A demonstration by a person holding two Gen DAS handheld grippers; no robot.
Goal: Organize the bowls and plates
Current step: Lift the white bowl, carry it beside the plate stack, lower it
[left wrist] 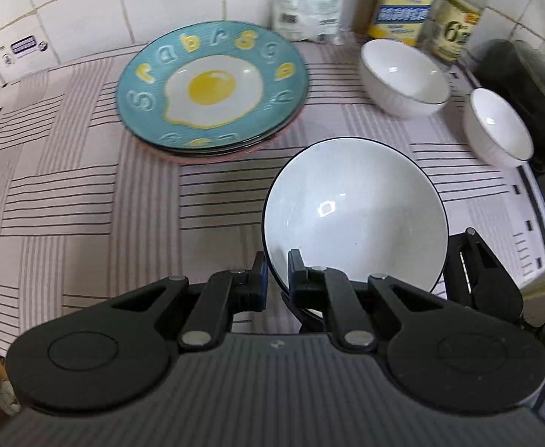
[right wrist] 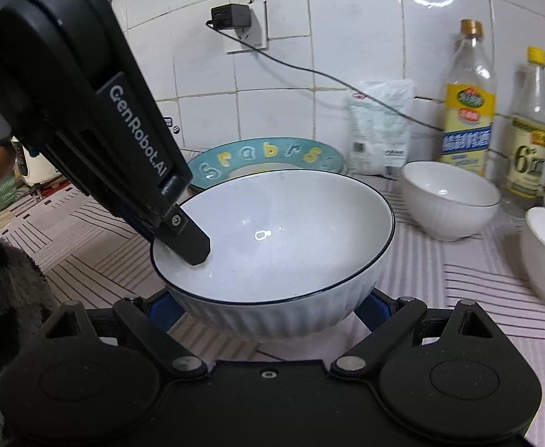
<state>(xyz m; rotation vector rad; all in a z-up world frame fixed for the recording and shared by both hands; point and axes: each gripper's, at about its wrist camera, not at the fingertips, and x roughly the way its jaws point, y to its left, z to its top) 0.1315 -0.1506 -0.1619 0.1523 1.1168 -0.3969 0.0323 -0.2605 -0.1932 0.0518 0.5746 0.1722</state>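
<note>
My left gripper is shut on the rim of a large white bowl with a dark rim, one finger inside and one outside; it shows from the side in the right wrist view. My right gripper is open, its fingers on either side of the same bowl's base. A stack of plates topped by a teal fried-egg plate lies behind, also in the right wrist view. Two smaller white bowls stand at the right.
A striped cloth covers the counter. A white bag and two bottles stand against the tiled wall. A dark object sits at the far right. A plug and cable hang on the wall.
</note>
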